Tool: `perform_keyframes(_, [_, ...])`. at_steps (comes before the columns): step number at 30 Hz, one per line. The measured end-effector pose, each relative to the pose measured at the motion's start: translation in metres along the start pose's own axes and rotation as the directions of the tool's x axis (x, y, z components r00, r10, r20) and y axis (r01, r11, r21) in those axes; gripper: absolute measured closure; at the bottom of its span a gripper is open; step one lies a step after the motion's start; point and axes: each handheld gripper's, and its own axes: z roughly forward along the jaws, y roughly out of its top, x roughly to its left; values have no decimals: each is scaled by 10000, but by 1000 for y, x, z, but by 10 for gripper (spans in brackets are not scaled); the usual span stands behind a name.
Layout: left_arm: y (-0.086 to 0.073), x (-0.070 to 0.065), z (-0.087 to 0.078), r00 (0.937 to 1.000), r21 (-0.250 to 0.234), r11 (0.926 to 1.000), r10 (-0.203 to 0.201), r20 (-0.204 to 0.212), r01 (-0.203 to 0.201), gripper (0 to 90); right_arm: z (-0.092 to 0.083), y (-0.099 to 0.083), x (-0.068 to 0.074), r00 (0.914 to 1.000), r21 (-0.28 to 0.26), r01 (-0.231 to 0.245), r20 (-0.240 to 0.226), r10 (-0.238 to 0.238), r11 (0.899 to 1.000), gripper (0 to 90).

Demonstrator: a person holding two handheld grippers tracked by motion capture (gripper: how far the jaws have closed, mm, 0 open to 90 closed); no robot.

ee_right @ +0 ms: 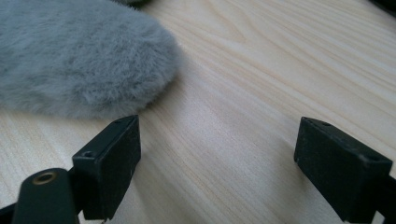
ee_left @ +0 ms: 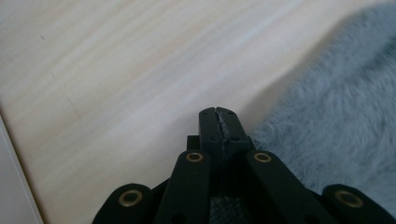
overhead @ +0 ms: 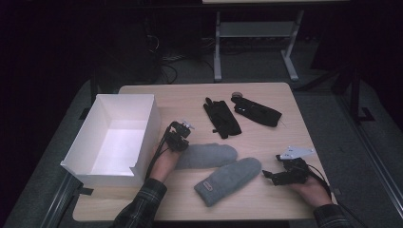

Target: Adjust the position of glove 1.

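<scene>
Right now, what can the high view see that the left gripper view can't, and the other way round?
The high view alone takes in the white box, two black gloves, a second grey mitten and the right gripper with jaws apart. The left gripper view alone shows the left gripper up close, its jaws pressed together. Both show the wooden table and the grey mitten beside that gripper.

We cannot read the small label [overhead: 207,185] on the near grey mitten [overhead: 228,180], the other mitten's cuff [overhead: 183,159] hidden behind our left hand [overhead: 165,164], small round thing [overhead: 237,95] by the black gloves too tiny to tell
</scene>
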Motion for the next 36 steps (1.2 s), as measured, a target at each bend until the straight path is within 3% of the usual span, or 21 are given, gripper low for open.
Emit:
perform_keyframes(8, [-18, -14, -16, 9980, 26, 9999, 165, 608, -167, 896, 0, 0, 0, 10000, 6, 28, 3, -28, 10000, 143])
perform_keyframes(11, [-18, -14, -23, 9978, -454, 9988, 211, 636, -182, 862, 0, 0, 0, 10000, 6, 26, 2, -26, 10000, 143])
perform_keyframes(14, [-14, -16, -30, 9936, -1156, 9927, 477, 1023, -358, 807, 0, 0, 0, 10000, -4, -6, 4, 6, 10000, 143])
perform_keyframes(16, [-11, -20, -34, 9824, -1565, 9852, 948, 1610, -694, 756, 0, 0, 0, 10000, -2, -6, 4, 6, 10000, 143])
perform_keyframes(17, [-10, -22, -36, 9735, -1730, 9806, 1253, 1913, -922, 726, 0, 0, 0, 10000, -4, -7, 3, 7, 10000, 143])
perform_keyframes(18, [-10, -25, -37, 9618, -2055, 9715, 1633, 2196, -1180, 686, 0, 0, 0, 10000, -9, 0, 8, 0, 10000, 143])
perform_keyframes(20, [-9, -26, -38, 9410, -2420, 9603, 2040, 2699, -1387, 634, 0, 0, 0, 10000, 9, 12, 4, -12, 10000, 143])
perform_keyframes(22, [-10, -26, -36, 9056, -2859, 9449, 2555, 3386, -1596, 582, 0, 0, 0, 10000, -5, -5, 6, 5, 10000, 143])
perform_keyframes(24, [-12, -27, -33, 8892, -2886, 9374, 2929, 3514, -1948, 535, 0, 0, 0, 10000, -9, 1, 7, -1, 10000, 143])
perform_keyframes(26, [-14, -27, -27, 8773, -2898, 9316, 3184, 3592, -2195, 493, 0, 0, 0, 10000, -5, -7, 8, 7, 10000, 143])
perform_keyframes(28, [-15, -28, -21, 8685, -2805, 9328, 3235, 3757, -2261, 460, 0, 0, 0, 10000, 0, 0, 21, 0, 10000, 143])
perform_keyframes(29, [-15, -27, -19, 8618, -2776, 9291, 3392, 3772, -2442, 448, 0, 0, 0, 10000, -3, -6, 28, 6, 10000, 144])
perform_keyframes(30, [-16, -28, -17, 8587, -2761, 9286, 3425, 3812, -2479, 445, 0, 0, 0, 10000, -3, -11, 30, 11, 10000, 144])
perform_keyframes(31, [-17, -30, -13, 8601, -2733, 9300, 3391, 3810, -2456, 439, 0, 0, 0, 10000, -2, -16, 29, 16, 10000, 144])
perform_keyframes(33, [-17, -28, -10, 8529, -2623, 9275, 3534, 3842, -2662, 442, 1, 0, 0, 10000, -12, -6, 36, 6, 10000, 144])
perform_keyframes(34, [-18, -29, -8, 8529, -2678, 9301, 3437, 3931, -2514, 463, 1, 0, 0, 10000, -10, -9, 37, 9, 10000, 144])
perform_keyframes(36, [-18, -27, -7, 8481, -2583, 9275, 3563, 3921, -2703, 528, 0, 0, 0, 10000, -8, -7, 34, 7, 10000, 144])
